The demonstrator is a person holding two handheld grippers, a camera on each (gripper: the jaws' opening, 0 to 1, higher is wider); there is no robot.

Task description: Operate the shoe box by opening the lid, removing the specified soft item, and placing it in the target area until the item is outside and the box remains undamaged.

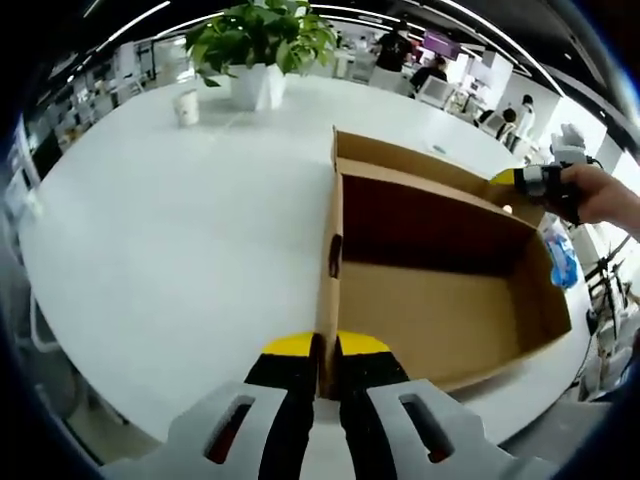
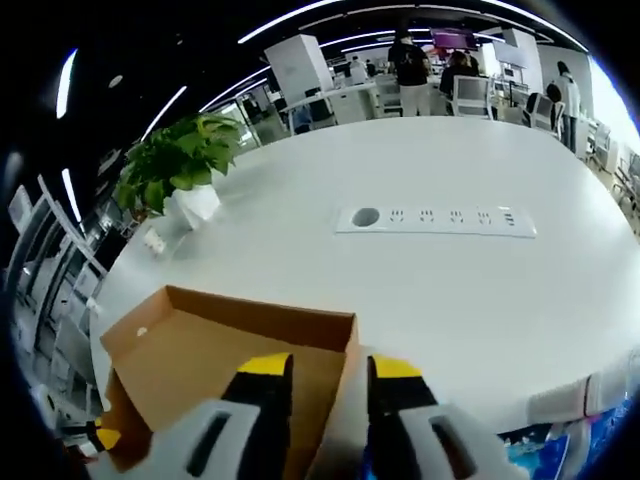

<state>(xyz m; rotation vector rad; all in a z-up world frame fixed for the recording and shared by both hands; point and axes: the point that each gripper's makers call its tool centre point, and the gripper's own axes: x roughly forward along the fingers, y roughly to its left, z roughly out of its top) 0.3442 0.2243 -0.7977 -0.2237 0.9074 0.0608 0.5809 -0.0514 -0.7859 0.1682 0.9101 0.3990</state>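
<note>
I have the shoe box (image 1: 440, 300) open on the white table (image 1: 170, 230), its cardboard interior bare as far as I can see, with no lid over the opening. My left gripper (image 1: 325, 348) is nearly closed, its yellow-tipped jaws pinching the near side wall of the box between them. In the right gripper view my right gripper (image 2: 330, 368) straddles another wall of the box (image 2: 230, 350) at a corner, jaws a little apart with the cardboard edge between them; I cannot tell whether they actually press on it. From the left gripper view I see that right gripper (image 1: 520, 180) at the far corner, held by a hand (image 1: 605, 195), and just past the box's far end a blue and white soft-looking thing (image 1: 562, 255) that may be the item, though it is too small to be sure. So I judge the opening done and the removal probably done, with placement unconfirmed. A potted plant (image 1: 258, 45) and a power strip (image 2: 435, 220) sit well apart from the box. I can read no brand, label or writing anywhere.
</note>
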